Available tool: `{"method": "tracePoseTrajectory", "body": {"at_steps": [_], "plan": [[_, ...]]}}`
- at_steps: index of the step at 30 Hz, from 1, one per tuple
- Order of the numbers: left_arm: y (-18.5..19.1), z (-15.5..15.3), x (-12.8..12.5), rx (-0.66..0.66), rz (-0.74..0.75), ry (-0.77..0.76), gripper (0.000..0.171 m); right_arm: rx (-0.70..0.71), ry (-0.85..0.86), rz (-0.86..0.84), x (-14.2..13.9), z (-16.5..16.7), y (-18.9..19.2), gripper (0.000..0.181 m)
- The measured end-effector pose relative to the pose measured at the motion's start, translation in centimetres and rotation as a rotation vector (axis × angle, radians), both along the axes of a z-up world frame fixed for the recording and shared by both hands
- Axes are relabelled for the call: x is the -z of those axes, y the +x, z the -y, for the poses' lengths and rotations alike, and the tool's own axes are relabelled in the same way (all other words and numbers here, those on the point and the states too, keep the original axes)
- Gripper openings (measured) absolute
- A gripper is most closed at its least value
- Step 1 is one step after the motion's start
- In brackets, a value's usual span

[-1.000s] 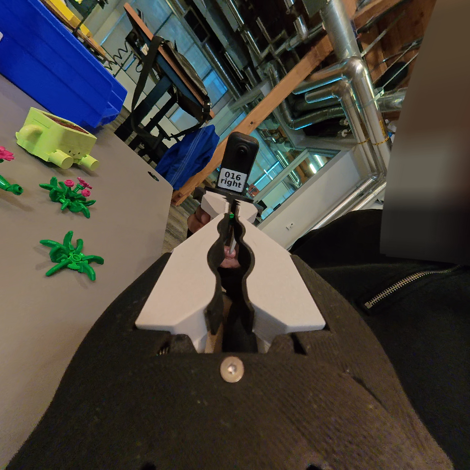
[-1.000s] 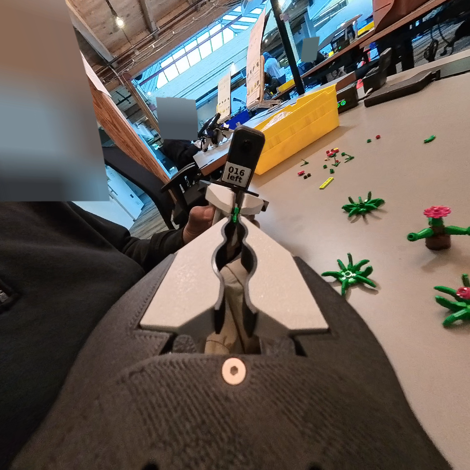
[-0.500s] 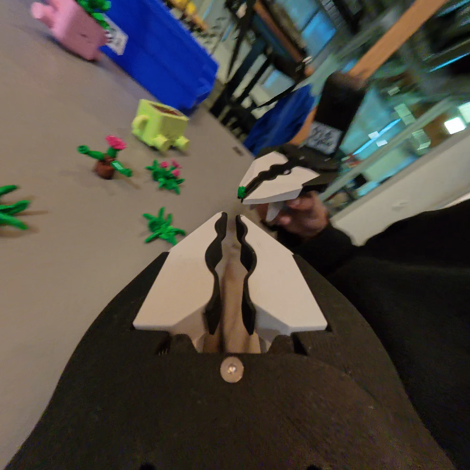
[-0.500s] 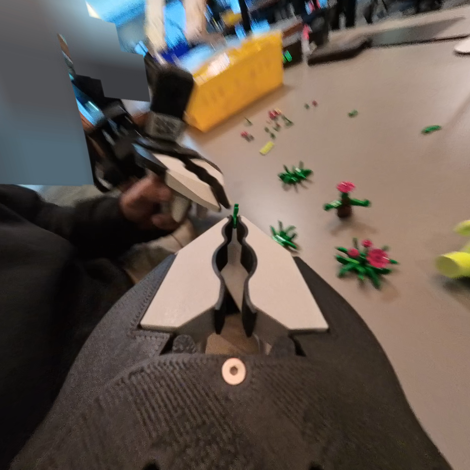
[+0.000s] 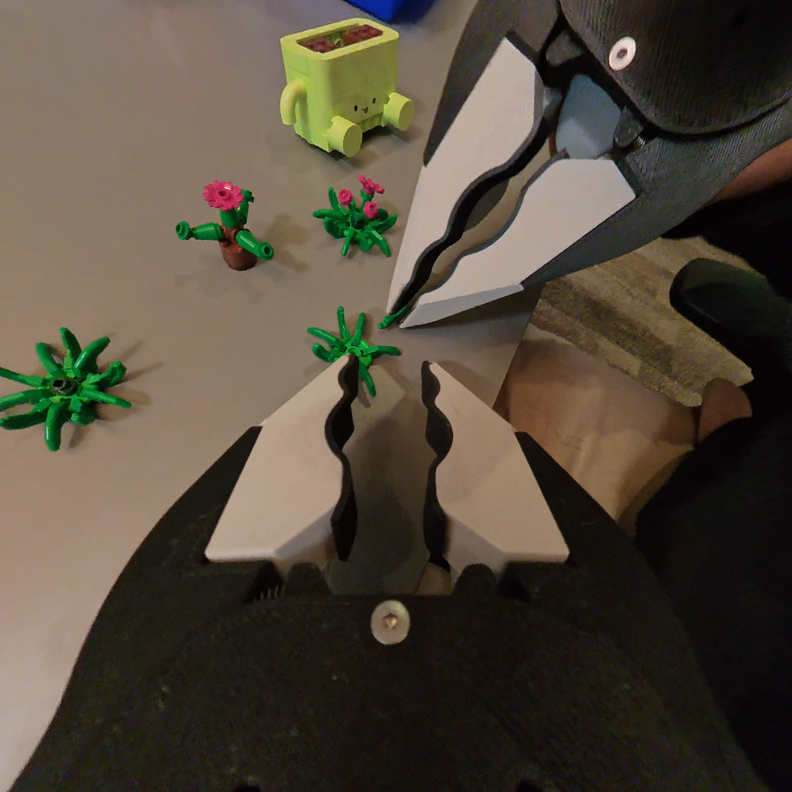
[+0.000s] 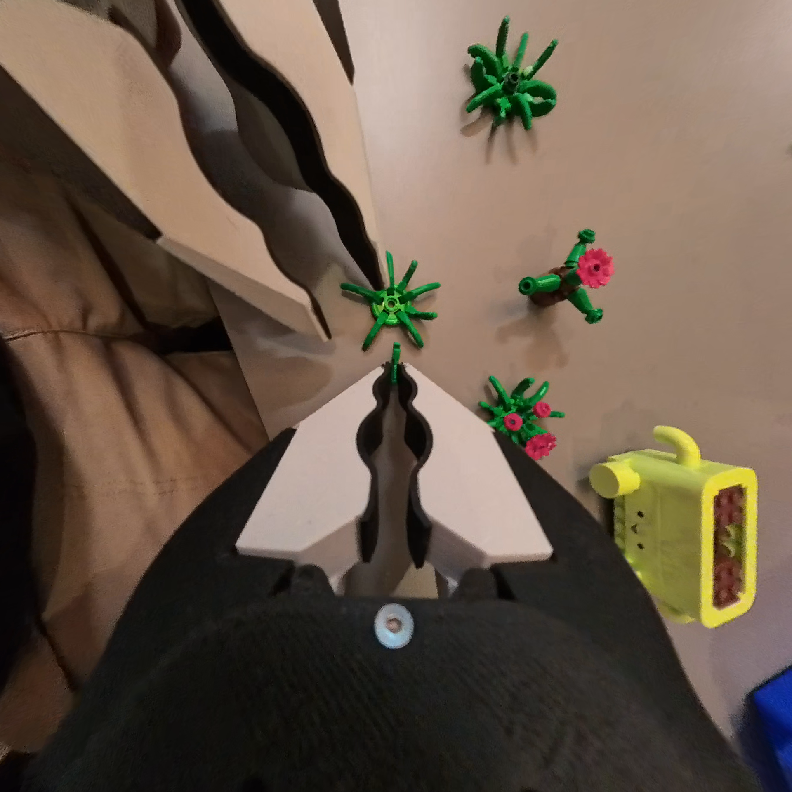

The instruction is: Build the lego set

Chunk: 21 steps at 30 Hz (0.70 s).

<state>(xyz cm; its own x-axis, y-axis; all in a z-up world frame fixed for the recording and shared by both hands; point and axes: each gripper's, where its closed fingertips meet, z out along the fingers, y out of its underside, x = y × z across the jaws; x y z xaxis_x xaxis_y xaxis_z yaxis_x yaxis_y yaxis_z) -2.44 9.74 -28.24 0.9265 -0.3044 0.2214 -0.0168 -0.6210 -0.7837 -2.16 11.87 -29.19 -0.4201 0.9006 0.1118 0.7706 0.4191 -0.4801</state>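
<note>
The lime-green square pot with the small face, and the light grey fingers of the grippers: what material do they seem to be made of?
The lime-green square pot looks like matte 3D-printed plastic: fine layer lines run across its walls. The light grey fingers also look like matte rigid plastic, probably printed, with a darker wavy lining along the inner edges, possibly rubber; the pictures cannot confirm that.

A: What can't you make out near the small leafy plant (image 5: 352, 348)?

B: The left gripper's finger (image 5: 300, 463) covers its near leaves. The stem (image 6: 395, 359) is mostly buried in the right gripper (image 6: 394, 373).

A: Anything cut off?

B: The big plant (image 5: 60, 385), by the left edge.
</note>
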Motion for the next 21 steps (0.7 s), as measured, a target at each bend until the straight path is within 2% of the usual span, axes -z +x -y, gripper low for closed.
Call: {"method": "tracePoseTrajectory", "body": {"at_steps": [8, 14, 21], "plan": [[0.6, -0.5, 0.5, 0.029, -0.024, -0.031, 0.04, -0.013, -0.027, 0.18, 0.5, 0.3, -0.1, 0.001], [0.5, -1.1, -0.2, 0.049, -0.066, -0.001, 0.042, -0.02, 0.003, 0.232, 0.5, -0.1, -0.5, 0.0], [0.5, -1.1, 0.6, 0.063, -0.115, -0.05, 0.04, -0.041, 0.011, 0.268, 0.5, 0.0, -0.6, 0.001]]}}
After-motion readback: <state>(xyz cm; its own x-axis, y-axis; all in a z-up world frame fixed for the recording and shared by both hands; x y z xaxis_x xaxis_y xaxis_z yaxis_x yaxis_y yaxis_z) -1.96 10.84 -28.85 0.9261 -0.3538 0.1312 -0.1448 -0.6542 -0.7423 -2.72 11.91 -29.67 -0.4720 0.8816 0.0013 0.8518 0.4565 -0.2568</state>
